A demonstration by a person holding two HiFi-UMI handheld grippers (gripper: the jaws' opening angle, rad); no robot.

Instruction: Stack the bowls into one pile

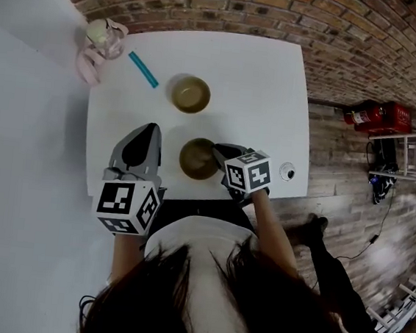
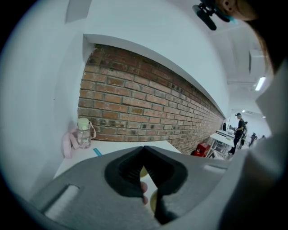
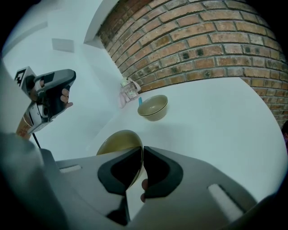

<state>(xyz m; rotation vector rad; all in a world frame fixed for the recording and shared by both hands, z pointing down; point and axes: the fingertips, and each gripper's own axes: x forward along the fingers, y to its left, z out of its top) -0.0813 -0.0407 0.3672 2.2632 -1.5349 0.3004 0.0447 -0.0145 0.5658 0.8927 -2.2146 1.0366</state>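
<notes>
Two olive-brown bowls are on the white table [image 1: 261, 79]. The far bowl [image 1: 191, 94] [image 3: 153, 107] stands alone toward the back. My right gripper [image 1: 217, 154] [image 3: 141, 150] is shut on the right rim of the near bowl [image 1: 198, 159] [image 3: 118, 141], which tilts slightly. Just left of that bowl, and apart from it, is my left gripper [image 1: 150, 132] [image 2: 144, 150]. Its jaws meet at the tips with nothing between them. From the right gripper view the left gripper [image 3: 51, 92] shows raised at the far left.
A pink-strapped water bottle [image 1: 103, 39] [image 2: 83, 133] and a blue stick [image 1: 143, 69] lie at the table's back left corner. A small round object [image 1: 287, 171] sits near the front right edge. A brick wall runs behind the table, and a red extinguisher [image 1: 376, 115] lies on the floor to the right.
</notes>
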